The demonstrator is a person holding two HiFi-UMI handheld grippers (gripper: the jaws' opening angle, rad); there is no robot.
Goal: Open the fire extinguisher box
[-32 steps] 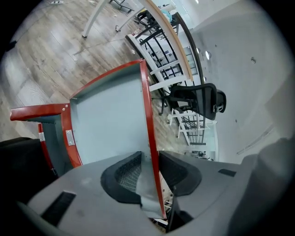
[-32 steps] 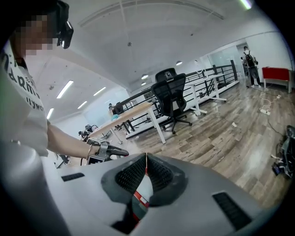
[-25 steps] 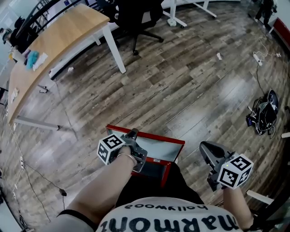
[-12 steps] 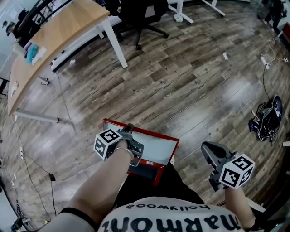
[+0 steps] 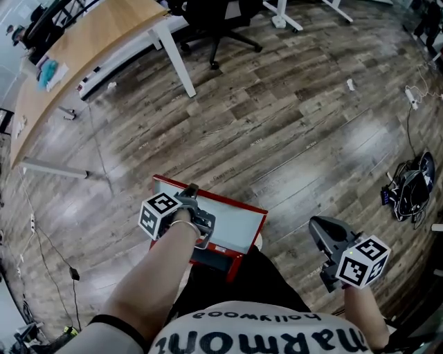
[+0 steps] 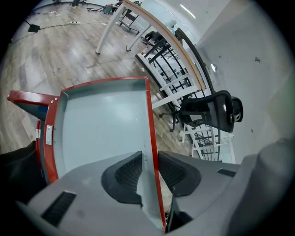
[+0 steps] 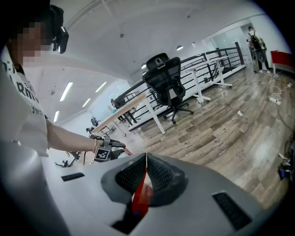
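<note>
The fire extinguisher box [image 5: 216,264] is red and lies on the floor just in front of the person's legs. Its door [image 5: 232,221] stands swung open, red-framed with a pale grey inner face [image 6: 101,129]. My left gripper [image 5: 191,190] is shut on the door's far edge; in the left gripper view the thin red rim runs straight between its pads [image 6: 150,159]. My right gripper [image 5: 320,225] hangs apart at the lower right, over bare floor. Its pads [image 7: 146,159] meet with nothing held between them.
A wooden desk [image 5: 83,48] with white legs stands at the far left, and a black office chair [image 5: 214,21] behind it. A dark bundle of cables [image 5: 408,187] and a power strip [image 5: 414,97] lie at the right. Thin cables [image 5: 41,256] cross the floor at the left.
My left gripper has moved left and a little lower with the door's edge in it, and the door has swung along with it. The right gripper has sunk slightly at the lower right.
</note>
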